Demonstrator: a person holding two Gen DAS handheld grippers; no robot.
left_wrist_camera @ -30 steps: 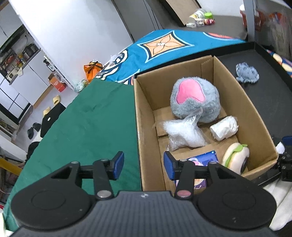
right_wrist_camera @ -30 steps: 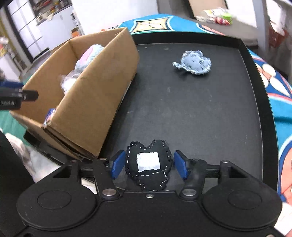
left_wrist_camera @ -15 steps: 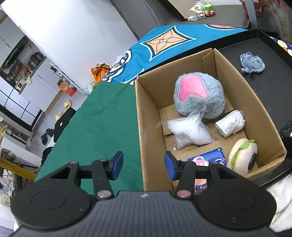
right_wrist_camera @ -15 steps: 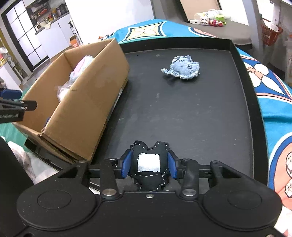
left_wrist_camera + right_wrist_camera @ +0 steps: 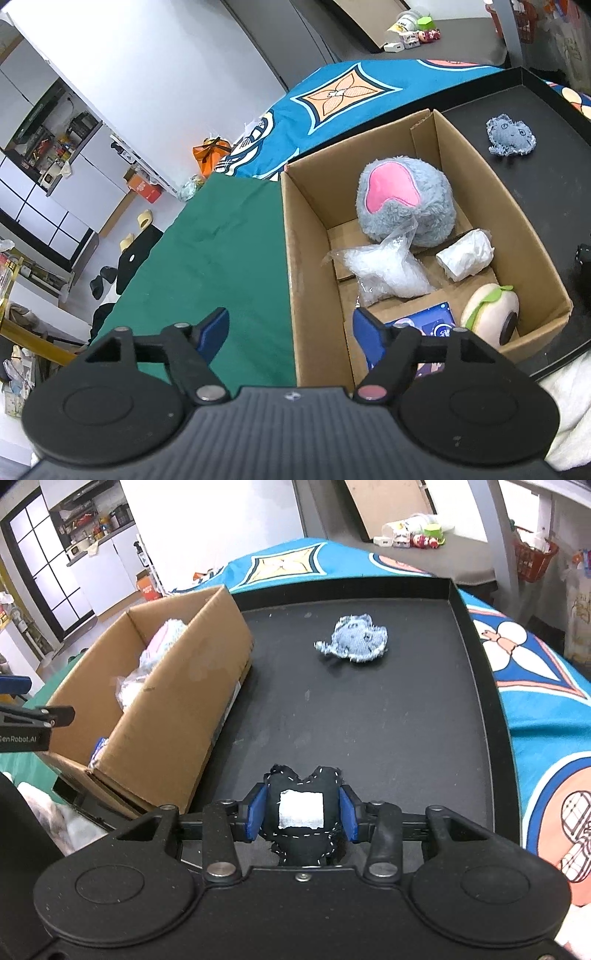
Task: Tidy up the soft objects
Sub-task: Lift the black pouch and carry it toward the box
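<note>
right wrist | right tongs point(image 5: 302, 814) pinching black heart pillow point(image 5: 301, 808) | left tongs point(image 5: 290, 332) opening, nothing between

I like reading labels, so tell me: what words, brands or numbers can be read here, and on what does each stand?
"enRobot.AI", first letter cut off by the picture's edge: on the left tongs, seen from the right wrist.
Print on the blue packet in the cardboard box: too small to read.
White patch on the black stitched plush: blank.
</note>
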